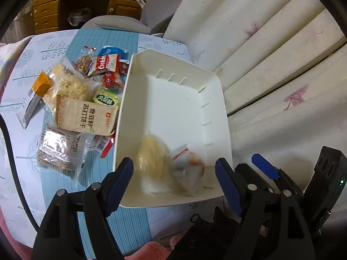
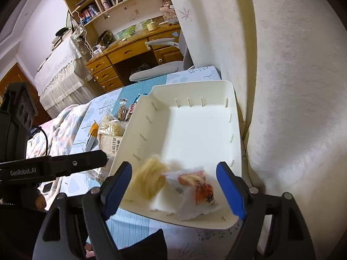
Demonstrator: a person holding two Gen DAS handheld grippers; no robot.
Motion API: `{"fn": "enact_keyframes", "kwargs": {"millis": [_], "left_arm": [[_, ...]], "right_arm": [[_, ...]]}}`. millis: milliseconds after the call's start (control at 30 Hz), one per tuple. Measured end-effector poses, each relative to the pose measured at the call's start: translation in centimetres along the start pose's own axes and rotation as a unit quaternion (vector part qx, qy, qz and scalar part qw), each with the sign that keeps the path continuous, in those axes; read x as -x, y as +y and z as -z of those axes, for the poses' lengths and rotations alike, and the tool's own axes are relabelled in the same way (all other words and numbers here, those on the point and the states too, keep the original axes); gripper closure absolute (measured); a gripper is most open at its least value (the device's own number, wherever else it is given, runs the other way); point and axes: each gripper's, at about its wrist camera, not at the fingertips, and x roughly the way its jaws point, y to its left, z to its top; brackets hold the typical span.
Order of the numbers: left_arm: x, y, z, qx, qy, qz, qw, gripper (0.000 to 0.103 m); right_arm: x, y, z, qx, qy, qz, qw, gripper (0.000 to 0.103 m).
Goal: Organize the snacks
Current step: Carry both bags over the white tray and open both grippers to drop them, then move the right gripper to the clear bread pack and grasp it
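Both tools stand spread and empty over the near end of the bin (image 1: 173, 108): the left tool (image 1: 174, 181) and the right tool (image 2: 174, 187) each frame a snack lying loose and blurred on the bin floor, a pale yellow pack (image 2: 149, 179) to the left and a clear red-printed pack (image 2: 195, 192) to the right, touching each other. Neither pad presses on anything. The rest of the snacks (image 1: 86, 99) lie heaped on the bed just left of the bin. To do this step well, I judge, lift both tools clear of the rim before swinging left. Then take the top packs first, gripping flat wrappers by an edge, and drop later ones toward the empty far end.
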Motion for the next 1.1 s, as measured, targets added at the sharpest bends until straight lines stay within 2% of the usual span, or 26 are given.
{"fn": "enact_keyframes", "kwargs": {"millis": [367,700,1100], "left_arm": [[2.1,3.7,0.7,0.006,0.013,-0.046,0.9989,0.026],[6.1,9.4,1.7,-0.028,0.032,-0.072,0.9965,0.026],[8.9,17.0,1.6,-0.083,0.057,-0.094,0.9904,0.026]], "right_arm": [[-1.0,3.4,0.7,-0.016,0.014,-0.016,1.000,0.022],[-2.2,9.7,2.6,-0.054,0.022,-0.023,0.998,0.022],[-3.9,17.0,6.1,-0.113,0.022,-0.009,0.993,0.022]]}}
